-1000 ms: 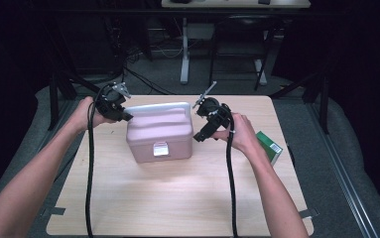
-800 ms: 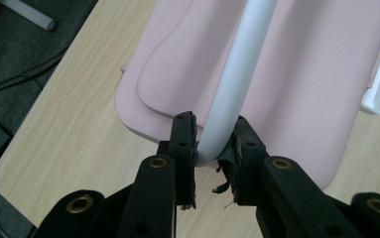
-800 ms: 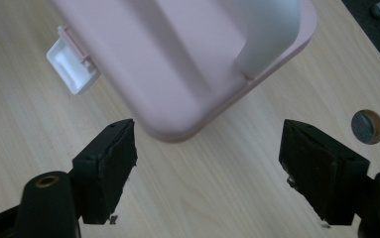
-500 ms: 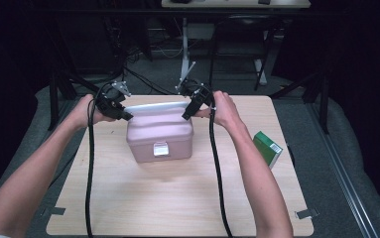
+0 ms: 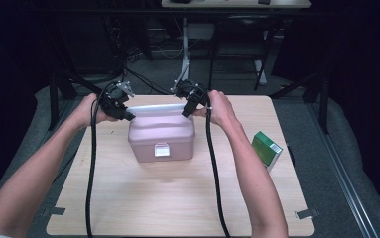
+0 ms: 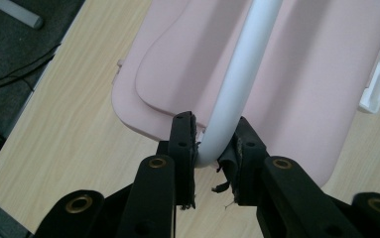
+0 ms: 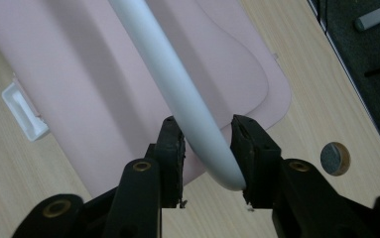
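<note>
Gripping the white handle [image 6: 237, 84], the left gripper [image 6: 213, 148] has its fingers closed on one end; the right gripper's [image 7: 205, 148] fingers, just closing, clamp the other. The pink box [image 5: 161, 136] sits mid-bench [image 5: 177, 198], handle running nine to three o'clock; the box's far side is hidden.

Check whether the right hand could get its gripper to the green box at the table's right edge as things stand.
Probably yes, but not at once: the right gripper is shut on the white handle of the pink box. The jaws have just been closing on it. Nothing lies on the table toward the green box.
</note>
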`<action>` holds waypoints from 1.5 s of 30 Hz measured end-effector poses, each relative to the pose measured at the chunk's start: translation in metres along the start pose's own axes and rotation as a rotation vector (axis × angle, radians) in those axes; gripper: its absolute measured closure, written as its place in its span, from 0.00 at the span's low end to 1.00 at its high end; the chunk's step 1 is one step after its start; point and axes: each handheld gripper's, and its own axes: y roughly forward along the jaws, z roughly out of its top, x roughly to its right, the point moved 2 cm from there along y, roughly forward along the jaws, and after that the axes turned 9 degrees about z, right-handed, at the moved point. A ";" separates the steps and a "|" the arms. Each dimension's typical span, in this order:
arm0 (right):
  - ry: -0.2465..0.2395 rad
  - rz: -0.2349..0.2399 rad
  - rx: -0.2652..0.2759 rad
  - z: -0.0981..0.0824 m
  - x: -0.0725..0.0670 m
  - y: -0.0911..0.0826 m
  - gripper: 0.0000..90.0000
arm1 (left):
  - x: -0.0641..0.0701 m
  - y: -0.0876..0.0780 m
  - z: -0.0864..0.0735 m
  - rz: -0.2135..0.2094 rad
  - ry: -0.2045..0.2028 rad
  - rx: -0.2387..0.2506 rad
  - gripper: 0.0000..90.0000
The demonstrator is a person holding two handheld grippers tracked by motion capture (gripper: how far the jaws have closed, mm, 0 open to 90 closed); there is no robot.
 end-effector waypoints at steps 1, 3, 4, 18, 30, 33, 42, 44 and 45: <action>-0.001 -0.001 -0.003 -0.002 0.000 -0.001 0.75 | 0.001 0.000 0.001 0.001 -0.003 0.003 0.84; -0.002 -0.002 -0.013 -0.005 -0.001 -0.003 0.76 | 0.004 0.001 0.003 0.001 -0.006 0.008 0.84; -0.002 -0.001 -0.022 -0.007 -0.001 -0.004 0.76 | 0.005 0.001 0.005 0.000 -0.002 0.006 0.84; -0.005 0.028 -0.045 -0.030 -0.011 -0.016 0.78 | 0.024 0.000 0.018 -0.027 0.004 -0.006 0.83; -0.010 0.051 -0.058 -0.046 -0.017 -0.023 0.79 | 0.039 -0.002 0.025 -0.048 0.013 -0.009 0.83; -0.008 0.050 -0.061 -0.050 -0.019 -0.025 0.79 | 0.043 -0.003 0.026 -0.055 0.011 -0.004 0.83; -0.017 0.058 -0.074 -0.062 -0.024 -0.031 0.79 | 0.056 -0.005 0.030 -0.069 0.020 0.001 0.83; -0.020 0.060 -0.073 -0.063 -0.025 -0.031 0.79 | 0.057 -0.005 0.029 -0.071 0.019 0.005 0.83; -0.019 0.058 -0.069 -0.064 -0.026 -0.031 0.79 | 0.057 -0.005 0.029 -0.071 0.020 0.007 0.83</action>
